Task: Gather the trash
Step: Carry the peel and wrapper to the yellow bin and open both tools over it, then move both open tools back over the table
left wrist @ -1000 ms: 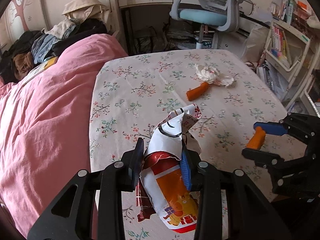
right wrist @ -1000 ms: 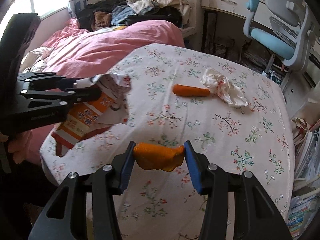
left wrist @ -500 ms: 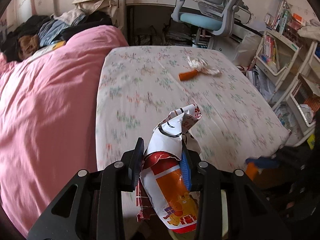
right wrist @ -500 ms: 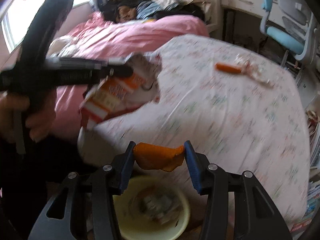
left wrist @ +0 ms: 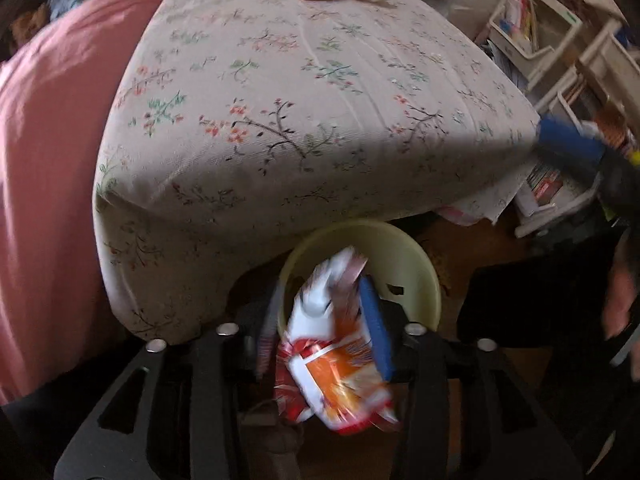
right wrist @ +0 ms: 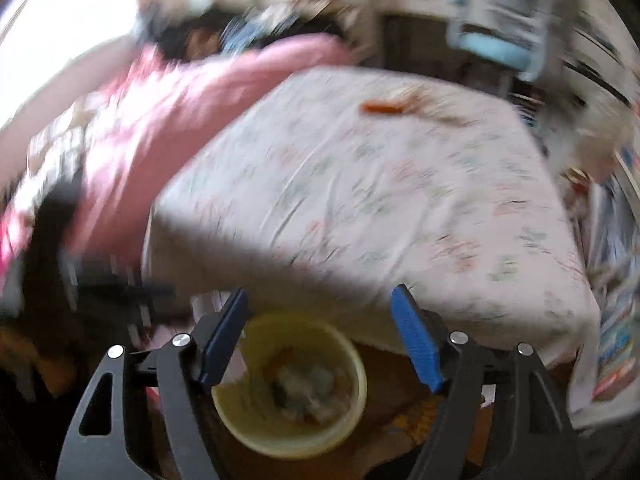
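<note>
Both claws have just been opening above the yellow bin (right wrist: 288, 432): left claw (left wrist: 324, 336) spread, snack wrapper (left wrist: 336, 364) between its pads; right claw (right wrist: 320, 340) spread, empty.

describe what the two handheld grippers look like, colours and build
Both the left gripper and the right gripper are black plastic frames with slotted cut-outs and silver screw heads. Their fingers carry blue ribbed pads. No cables show.
</note>
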### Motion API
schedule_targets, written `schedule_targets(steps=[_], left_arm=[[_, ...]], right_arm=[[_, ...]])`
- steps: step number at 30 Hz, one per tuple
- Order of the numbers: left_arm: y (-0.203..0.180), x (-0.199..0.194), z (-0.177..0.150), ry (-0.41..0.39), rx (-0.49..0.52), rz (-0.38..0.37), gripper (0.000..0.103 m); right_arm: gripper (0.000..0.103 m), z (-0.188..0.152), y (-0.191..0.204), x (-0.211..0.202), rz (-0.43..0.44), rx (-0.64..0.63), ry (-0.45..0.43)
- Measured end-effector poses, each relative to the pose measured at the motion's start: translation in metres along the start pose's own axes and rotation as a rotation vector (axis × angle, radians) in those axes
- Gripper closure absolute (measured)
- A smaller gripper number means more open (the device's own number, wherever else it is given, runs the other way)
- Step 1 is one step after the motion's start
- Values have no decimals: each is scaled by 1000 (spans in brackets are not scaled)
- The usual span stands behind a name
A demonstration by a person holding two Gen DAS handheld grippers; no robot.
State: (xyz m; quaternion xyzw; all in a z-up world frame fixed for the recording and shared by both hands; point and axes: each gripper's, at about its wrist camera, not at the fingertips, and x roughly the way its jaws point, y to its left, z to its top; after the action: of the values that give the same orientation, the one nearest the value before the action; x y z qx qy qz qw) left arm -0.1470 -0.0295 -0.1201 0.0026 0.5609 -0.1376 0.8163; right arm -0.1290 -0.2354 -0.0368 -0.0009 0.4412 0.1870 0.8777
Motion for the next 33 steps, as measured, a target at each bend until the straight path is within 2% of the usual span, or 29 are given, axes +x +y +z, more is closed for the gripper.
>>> schedule_targets(steps=[3,5,7,9,12,14,17,19,21,24,28,31,33], left_arm=[[4,-23,3,-122,-18,51,35],[11,-38,8,-195,-51,74,28],[20,-52,16,-271,-92,105,23],[26,-60,27,-311,-115,115,19],[31,-69,48,-369,-131,140,16],[37,-69,69,-385,-122,166,16],[49,-72,95,-401,-124,189,16],[54,-74,114,-415,-127,189,15],[57,-76,131,-434,-120,200,13],[55,-75,158,-459,-70,230,11],[49,-62,188,-466,52,361,11],[55,-52,201,-445,52,378,11],[58,-44,207,-419,30,371,11]], right_arm=[[21,17,-22,-28,-49,87,-136],[12,28,-31,-45,-90,136,-212],[12,37,-43,-56,-123,175,-267],[12,49,-58,-62,-147,230,-307],[12,56,-81,-57,-163,344,-329],[12,56,-103,-46,-149,478,-339],[12,50,-137,-20,-82,725,-311],[12,47,-149,-15,-72,812,-310],[12,49,-154,-11,-70,845,-307],[12,64,-147,-3,-110,774,-293],[12,94,-125,19,-226,517,-245],[12,108,-106,38,-278,342,-211],[12,111,-99,48,-251,313,-192]])
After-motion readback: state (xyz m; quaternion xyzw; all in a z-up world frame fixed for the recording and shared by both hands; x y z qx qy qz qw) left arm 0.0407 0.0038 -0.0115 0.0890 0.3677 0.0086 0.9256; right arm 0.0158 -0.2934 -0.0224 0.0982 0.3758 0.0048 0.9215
